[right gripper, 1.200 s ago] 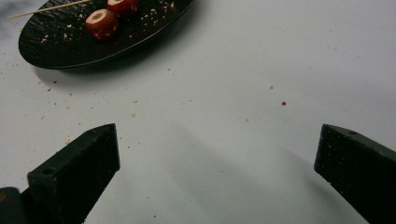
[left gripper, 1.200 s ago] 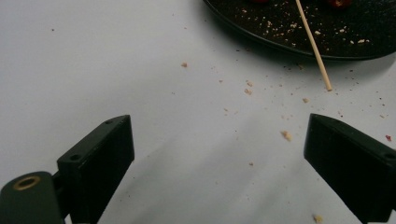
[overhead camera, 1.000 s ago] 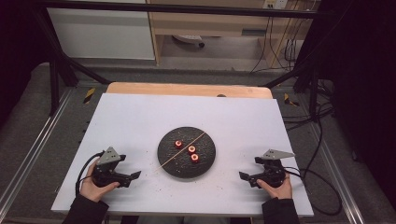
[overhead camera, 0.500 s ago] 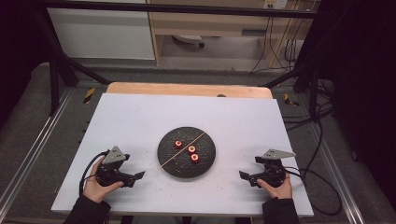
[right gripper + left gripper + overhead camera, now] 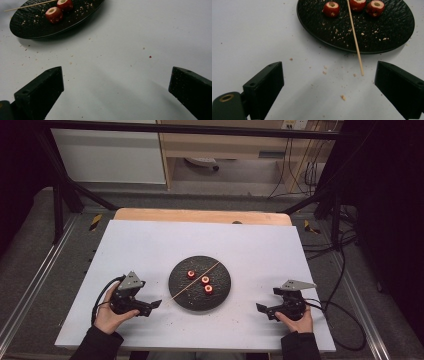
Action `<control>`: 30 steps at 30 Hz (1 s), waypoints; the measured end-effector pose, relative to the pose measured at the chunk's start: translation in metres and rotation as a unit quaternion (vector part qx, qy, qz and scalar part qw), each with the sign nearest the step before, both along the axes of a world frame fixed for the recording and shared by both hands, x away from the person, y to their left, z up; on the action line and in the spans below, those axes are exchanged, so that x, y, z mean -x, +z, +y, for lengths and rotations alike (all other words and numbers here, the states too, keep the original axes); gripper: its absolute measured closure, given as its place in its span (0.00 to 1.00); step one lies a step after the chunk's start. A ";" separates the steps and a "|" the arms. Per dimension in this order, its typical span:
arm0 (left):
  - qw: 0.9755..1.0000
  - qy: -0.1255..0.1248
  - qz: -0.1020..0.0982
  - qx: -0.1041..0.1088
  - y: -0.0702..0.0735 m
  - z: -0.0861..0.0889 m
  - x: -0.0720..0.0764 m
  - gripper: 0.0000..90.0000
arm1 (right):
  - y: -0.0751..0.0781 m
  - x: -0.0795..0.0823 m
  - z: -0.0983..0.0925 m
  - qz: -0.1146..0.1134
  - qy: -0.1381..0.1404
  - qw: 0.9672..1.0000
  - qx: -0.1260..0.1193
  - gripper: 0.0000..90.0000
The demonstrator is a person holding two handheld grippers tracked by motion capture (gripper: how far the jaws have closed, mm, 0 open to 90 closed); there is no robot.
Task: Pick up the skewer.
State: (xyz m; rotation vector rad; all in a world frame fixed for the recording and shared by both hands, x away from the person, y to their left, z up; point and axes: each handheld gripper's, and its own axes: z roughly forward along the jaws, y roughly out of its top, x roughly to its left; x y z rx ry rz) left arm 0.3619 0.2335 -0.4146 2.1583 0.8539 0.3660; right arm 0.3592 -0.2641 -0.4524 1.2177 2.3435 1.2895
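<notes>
While our left gripper [image 5: 329, 82] holds its jaws wide apart with nothing between them, the bare end of the wooden skewer [image 5: 355, 37] lies on the white table [image 5: 150, 245] just ahead of the gap, toward one o'clock in the left gripper view, near the right-hand jaw but not touching it. From there the skewer runs up over the rim of the black plate [image 5: 392, 32] and passes between the red fruit pieces [image 5: 331, 8] at twelve o'clock, one piece on its left and two at its right; whether it touches them we cannot tell. Crumbs [image 5: 342, 97] lie scattered on the table and the plate. Our right gripper [image 5: 116, 87] likewise has its jaws spread wide over bare table, empty, with the plate well apart at eleven o'clock in its own view and two fruit pieces on it beside the skewer's far end. In the high view the plate sits at the table's centre, our left gripper [image 5: 155, 304] at its eight o'clock, our right gripper [image 5: 260, 308] at its four o'clock.
</notes>
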 end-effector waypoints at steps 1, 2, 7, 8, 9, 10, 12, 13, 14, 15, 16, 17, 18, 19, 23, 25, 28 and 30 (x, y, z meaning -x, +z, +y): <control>1.000 -0.002 0.001 0.000 0.001 -0.002 -0.001 0.09 | 0.000 0.000 0.000 0.000 0.000 1.000 0.000 0.01; 1.000 -0.003 0.002 -0.003 0.002 -0.003 -0.002 0.09 | 0.000 0.000 0.000 0.000 0.000 1.000 0.000 0.01; 1.000 -0.008 0.006 -0.012 0.004 -0.013 -0.007 0.09 | -0.001 0.000 0.000 -0.001 0.002 1.000 0.003 0.01; 1.000 -0.008 0.008 -0.015 0.004 -0.015 -0.008 0.09 | -0.001 0.000 0.000 -0.001 0.002 1.000 0.003 0.01; 1.000 -0.010 0.009 -0.019 0.005 -0.018 -0.009 0.09 | -0.001 0.000 0.000 -0.002 0.002 1.000 0.002 0.01; 1.000 -0.011 0.011 -0.020 0.005 -0.019 -0.010 0.09 | -0.001 -0.001 0.000 -0.002 0.003 1.000 0.002 0.01; 1.000 -0.014 0.013 -0.025 0.006 -0.024 -0.012 0.09 | -0.001 -0.001 0.000 -0.003 0.003 1.000 0.002 0.01; 0.999 -0.014 0.015 -0.028 0.007 -0.027 -0.014 0.09 | -0.001 -0.001 0.000 -0.003 0.003 1.000 0.003 0.01; 0.999 -0.015 0.015 -0.030 0.008 -0.029 -0.015 0.09 | -0.001 -0.001 0.000 -0.002 0.003 1.000 0.002 0.01; 0.999 -0.016 0.017 -0.032 0.009 -0.031 -0.016 0.09 | -0.001 -0.001 0.000 -0.003 0.004 1.000 0.002 0.01; 0.999 -0.018 0.019 -0.034 0.009 -0.033 -0.018 0.09 | -0.001 -0.001 0.000 -0.003 0.004 1.000 0.002 0.01; 0.999 -0.019 0.021 -0.037 0.010 -0.036 -0.019 0.10 | -0.001 0.000 0.000 -0.002 0.003 1.000 0.000 0.01; 0.999 -0.019 0.022 -0.040 0.010 -0.038 -0.020 0.10 | -0.001 0.000 0.000 -0.002 0.003 1.000 0.000 0.01; 0.999 -0.021 0.023 -0.041 0.011 -0.041 -0.022 0.10 | -0.001 -0.001 0.000 -0.002 0.003 1.000 0.000 0.01; 0.998 -0.027 0.028 -0.050 0.013 -0.049 -0.025 0.12 | -0.001 -0.001 0.001 -0.002 0.004 1.000 0.002 0.01; 0.998 -0.028 0.032 -0.055 0.015 -0.054 -0.027 0.13 | -0.001 -0.001 0.001 -0.001 0.005 1.000 0.003 0.01; 0.997 -0.032 0.038 -0.063 0.015 -0.062 -0.030 0.16 | -0.001 -0.001 0.001 -0.001 0.005 1.000 0.003 0.01; 0.996 -0.034 0.042 -0.071 0.015 -0.066 -0.032 0.18 | -0.001 -0.001 0.001 -0.001 0.004 1.000 0.004 0.01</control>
